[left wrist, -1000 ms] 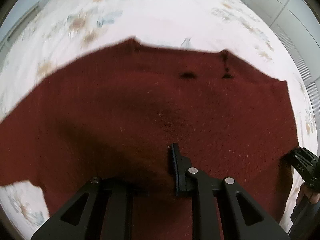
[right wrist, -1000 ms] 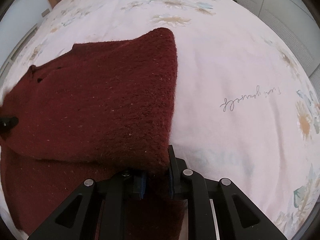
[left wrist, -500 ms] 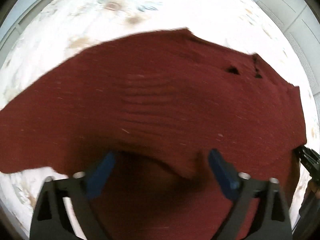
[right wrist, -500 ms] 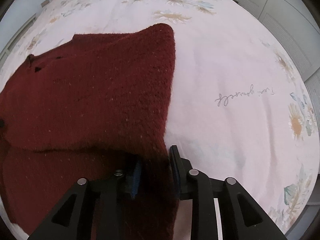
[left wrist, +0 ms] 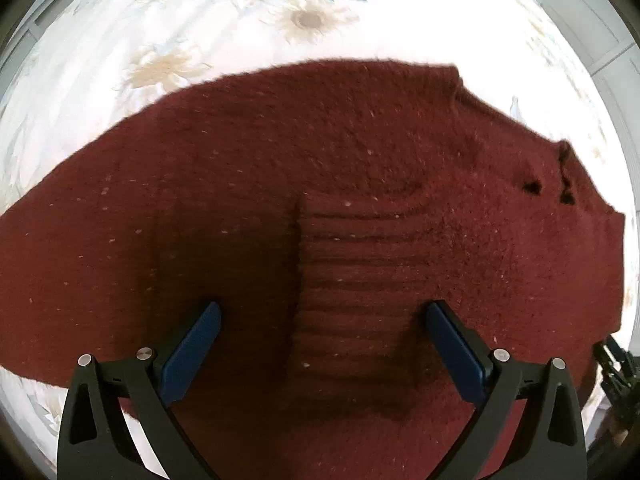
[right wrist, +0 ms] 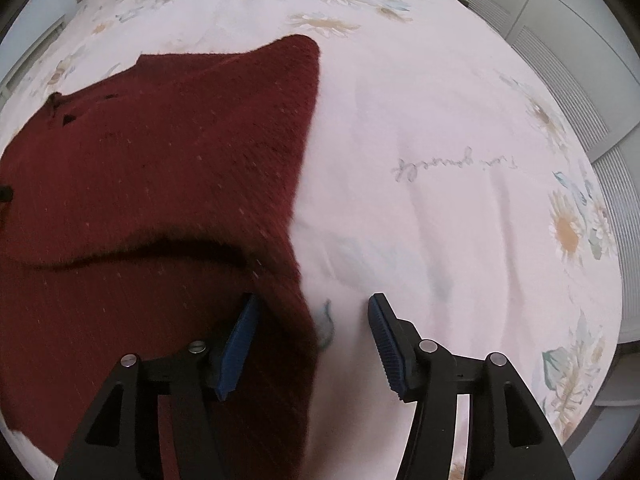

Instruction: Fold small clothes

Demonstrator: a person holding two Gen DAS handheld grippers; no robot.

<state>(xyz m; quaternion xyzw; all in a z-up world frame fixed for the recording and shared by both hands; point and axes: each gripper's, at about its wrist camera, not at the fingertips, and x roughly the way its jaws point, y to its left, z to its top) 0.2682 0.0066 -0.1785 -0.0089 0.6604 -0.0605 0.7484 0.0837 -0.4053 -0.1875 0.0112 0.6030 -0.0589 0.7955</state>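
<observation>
Sweater: a dark red knitted sweater lies on a floral bedsheet, one part folded over the rest; in the right wrist view the folded layer's edge runs across the lower left.
Cuff: a ribbed cuff lies flat on the body of the sweater, between the left fingers but not touched by them.
Left gripper: jaws spread wide, pointing down over the sweater, holding nothing. A second ago they were pinched on the knit; half a second ago they were already apart.
Right gripper: jaws have just been opening and stand about half apart. The sweater's right edge hangs between them, next to the left pad, no longer pinched as it was a second ago.
Change in the cloth: the raised, draped fabric of the earlier frames now lies flat.
</observation>
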